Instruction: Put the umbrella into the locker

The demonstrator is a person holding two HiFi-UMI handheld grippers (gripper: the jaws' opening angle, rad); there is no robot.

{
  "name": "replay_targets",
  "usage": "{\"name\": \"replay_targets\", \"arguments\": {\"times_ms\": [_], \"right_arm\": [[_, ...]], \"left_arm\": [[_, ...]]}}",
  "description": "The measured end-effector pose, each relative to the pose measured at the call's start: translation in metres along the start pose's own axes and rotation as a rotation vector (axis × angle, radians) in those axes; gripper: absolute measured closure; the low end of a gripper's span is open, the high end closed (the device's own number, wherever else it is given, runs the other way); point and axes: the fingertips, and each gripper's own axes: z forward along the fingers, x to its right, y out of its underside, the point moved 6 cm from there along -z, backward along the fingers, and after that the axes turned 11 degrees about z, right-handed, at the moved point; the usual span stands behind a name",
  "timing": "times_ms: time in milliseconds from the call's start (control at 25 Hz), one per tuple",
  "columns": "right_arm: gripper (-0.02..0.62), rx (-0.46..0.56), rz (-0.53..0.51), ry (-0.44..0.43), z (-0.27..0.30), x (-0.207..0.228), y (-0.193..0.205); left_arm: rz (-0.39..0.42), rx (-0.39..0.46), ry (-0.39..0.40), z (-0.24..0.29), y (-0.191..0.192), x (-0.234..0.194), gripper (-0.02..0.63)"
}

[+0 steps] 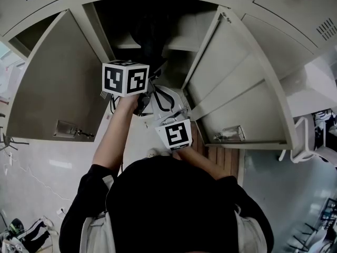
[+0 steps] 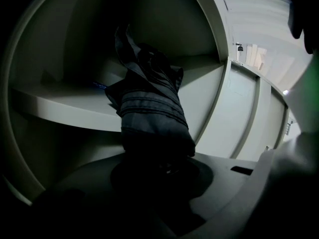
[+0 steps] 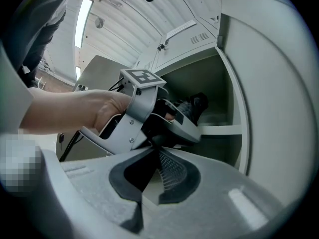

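Open metal locker (image 1: 189,25) seen from above, both doors swung wide: left door (image 1: 52,83), right door (image 1: 247,88).

Your left gripper (image 2: 158,169) is clenched on the near end of a dark folded umbrella (image 2: 152,108). The bundle runs away from the jaws, up into the locker, and crosses the pale shelf (image 2: 65,103). Its far tip is deep in the shadowed compartment. Whether the fabric touches the shelf cannot be told from here.

Your right gripper (image 3: 155,151) sits nearer to you and to the right, outside the opening. Its jaws are pressed together with nothing between them. Its camera looks across at your left hand (image 3: 107,111) and the umbrella end poking past the locker's edge.

The umbrella looks like a compact fabric one — probably light, soft and squashy on the outside, with a stiff shaft and ribs beneath. The cloth is likely slick, and loose folds could slide under the pads. The safest hold seems to be where you have it: low on the bundle, where the folds are tight around the shaft, not on the loose flaps further up. It is not fragile, but the thin ribs may bend if it is jammed against the shelf edge — ease it in lengthwise.

The umbrella is partly inside and not yet let go.
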Motion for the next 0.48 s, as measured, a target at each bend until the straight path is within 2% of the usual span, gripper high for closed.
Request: {"name": "replay_targets", "arguments": {"times_ms": [280,480], "right_arm": [[0.592,0.025,-0.002,0.004,-0.001,-0.003,-0.003],[0.592,0.090,-0.044,0.002,-0.007,-0.004,-0.014]], "left_arm": [[-0.011,-0.027,0.020,-0.002,-0.001,-0.001,0.512],[-0.012,-0.012,0.081,-0.006,-0.007,0.008,0.429]]}}
